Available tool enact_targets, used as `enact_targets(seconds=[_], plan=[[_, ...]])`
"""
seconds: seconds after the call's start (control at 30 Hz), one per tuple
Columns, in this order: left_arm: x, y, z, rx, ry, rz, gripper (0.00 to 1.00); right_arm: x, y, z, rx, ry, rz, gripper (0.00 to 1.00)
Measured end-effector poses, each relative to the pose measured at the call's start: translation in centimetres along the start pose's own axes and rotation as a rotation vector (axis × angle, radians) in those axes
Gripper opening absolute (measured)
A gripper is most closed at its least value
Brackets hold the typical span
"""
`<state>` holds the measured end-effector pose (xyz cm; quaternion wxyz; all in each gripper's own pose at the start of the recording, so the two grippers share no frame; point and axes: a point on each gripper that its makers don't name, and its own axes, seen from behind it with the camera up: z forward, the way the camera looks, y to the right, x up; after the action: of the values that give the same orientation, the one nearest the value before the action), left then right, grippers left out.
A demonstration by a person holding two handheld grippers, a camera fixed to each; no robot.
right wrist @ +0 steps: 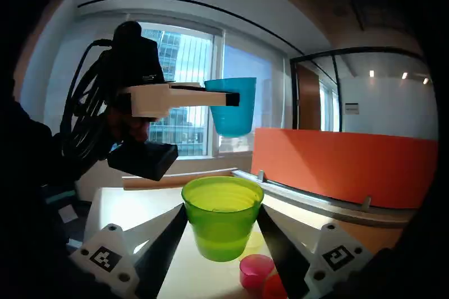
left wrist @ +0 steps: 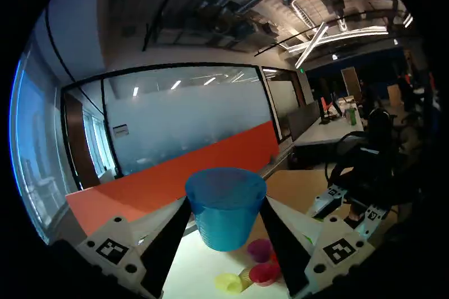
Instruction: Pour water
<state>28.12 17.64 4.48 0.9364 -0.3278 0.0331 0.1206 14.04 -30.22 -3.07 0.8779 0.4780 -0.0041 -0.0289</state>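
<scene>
The white table (right wrist: 140, 209) runs back to a long edge against the orange partition (right wrist: 342, 164), with a pale rail along that seam. Its smooth top lies open toward the window (right wrist: 185, 91). The left tongs (left wrist: 225, 202) are spread to a cup's width and pinch the blue cup (left wrist: 225, 217) from both sides, upright and lifted well clear of the table, with open air beneath it. The right tongs (right wrist: 223, 209) likewise clamp the green cup (right wrist: 223, 226), upright and nearer the table. In the right gripper view the blue cup hangs higher and farther off than the green one, the two well apart. Both are ribbed, tapered, translucent plastic; whether either holds water I cannot tell. Below on the table sit a small pink cup (left wrist: 260, 249) and a red cup (left wrist: 265, 272) close together, with a yellow cup (left wrist: 229, 282) lying on its side just beside them
</scene>
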Motion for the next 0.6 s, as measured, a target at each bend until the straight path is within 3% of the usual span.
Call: enact_targets(seconds=[0.23,0.6], plan=[[-0.6,-0.6,0.1,-0.011,-0.003,-0.129,0.84,0.3,-0.3,-0.1,0.0,0.002,-0.001,0.87],[-2.1,-1.1,-0.9,0.011,-0.008,-0.15,0.84,0.0,-0.3,-0.2,-0.014,-0.009,-0.003,0.88]])
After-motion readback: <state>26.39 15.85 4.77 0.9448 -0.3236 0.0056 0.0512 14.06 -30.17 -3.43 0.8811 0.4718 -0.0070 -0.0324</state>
